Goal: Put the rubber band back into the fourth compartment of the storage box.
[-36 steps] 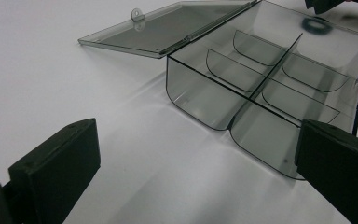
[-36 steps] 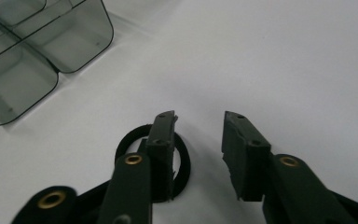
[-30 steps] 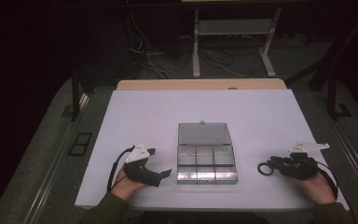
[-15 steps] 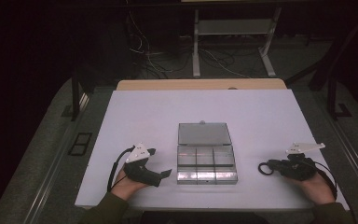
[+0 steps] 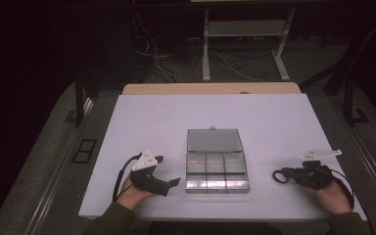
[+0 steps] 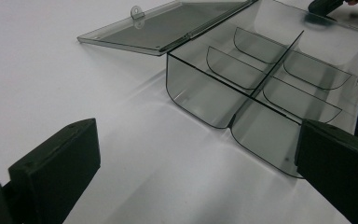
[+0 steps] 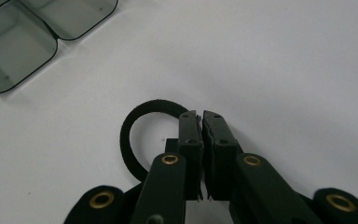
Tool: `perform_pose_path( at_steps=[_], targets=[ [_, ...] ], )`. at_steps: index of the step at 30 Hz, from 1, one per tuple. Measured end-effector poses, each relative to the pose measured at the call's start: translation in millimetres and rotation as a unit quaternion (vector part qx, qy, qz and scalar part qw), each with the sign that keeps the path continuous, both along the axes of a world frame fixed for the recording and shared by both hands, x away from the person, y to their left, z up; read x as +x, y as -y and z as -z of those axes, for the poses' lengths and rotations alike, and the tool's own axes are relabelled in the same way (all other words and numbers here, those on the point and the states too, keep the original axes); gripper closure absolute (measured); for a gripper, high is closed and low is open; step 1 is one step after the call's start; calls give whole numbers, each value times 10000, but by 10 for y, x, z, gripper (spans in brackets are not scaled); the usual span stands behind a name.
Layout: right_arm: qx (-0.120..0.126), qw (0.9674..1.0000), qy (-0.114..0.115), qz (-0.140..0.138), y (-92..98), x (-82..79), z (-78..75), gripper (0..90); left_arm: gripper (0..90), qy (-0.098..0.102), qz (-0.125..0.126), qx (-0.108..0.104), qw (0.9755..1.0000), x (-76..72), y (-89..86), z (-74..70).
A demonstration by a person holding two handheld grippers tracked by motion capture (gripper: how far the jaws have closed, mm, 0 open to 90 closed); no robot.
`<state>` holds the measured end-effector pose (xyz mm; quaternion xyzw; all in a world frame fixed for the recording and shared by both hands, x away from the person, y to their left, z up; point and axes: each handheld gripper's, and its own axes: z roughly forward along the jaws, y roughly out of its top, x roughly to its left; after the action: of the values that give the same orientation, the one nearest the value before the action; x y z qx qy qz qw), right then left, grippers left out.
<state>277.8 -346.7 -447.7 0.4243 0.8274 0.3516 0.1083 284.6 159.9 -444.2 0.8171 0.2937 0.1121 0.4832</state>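
Observation:
A clear plastic box [image 5: 217, 169] with several compartments stands on the white table [image 5: 215, 112], its lid [image 5: 214, 140] lying open flat behind it. My left gripper [image 5: 169, 170] rests just left of the box, open, with nothing between its pads [image 6: 56, 158]; the box [image 6: 270, 70] is right ahead of it. My right gripper [image 5: 286, 175] lies to the right of the box. Its jaws have just been closing and now pinch a black ring [image 7: 126, 135], which loops out to the left of the fingertips [image 7: 201, 114].
A wooden strip [image 5: 210, 88] borders the table's far edge, with dark floor, cables and a metal stand [image 5: 245, 29] beyond. White tabletop stretches between the box and the right gripper.
The right gripper's jaws look slightly narrower around the black ring. Both hands and the box stay where they were.

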Motion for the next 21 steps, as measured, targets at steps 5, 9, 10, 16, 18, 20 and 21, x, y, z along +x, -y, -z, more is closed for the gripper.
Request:
perform_pose_path(
  at_steps=[5, 9, 10, 16, 18, 20, 21],
  targets=[
    [33, 10000, 29, 53, 12, -4, -17, 852, 0, -8, 5, 2, 10000, 1, -3, -2],
    [39, 10000, 50, 40, 12, -6, -27, 851, 0, -21, -8, 14, 10000, 1, -3, -4],
    [47, 10000, 48, 47, 11, -8, -30, 852, 0, -26, -15, 17, 10000, 1, -3, -3],
    [138, 9999, 56, 33, 5, -13, -59, 851, 0, -47, -21, 40, 10000, 0, 4, -5],
    [224, 9997, 106, -1, 5, -9, -76, 852, 0, -32, -15, 59, 10000, -1, 5, -6],
    [291, 9995, 135, -11, -2, -6, -96, 851, 0, -29, -13, 55, 10000, -1, 4, -6],
    [311, 9994, 140, -24, -7, -5, -105, 851, 0, -20, -12, 49, 10000, -1, 4, -6]
  ],
)
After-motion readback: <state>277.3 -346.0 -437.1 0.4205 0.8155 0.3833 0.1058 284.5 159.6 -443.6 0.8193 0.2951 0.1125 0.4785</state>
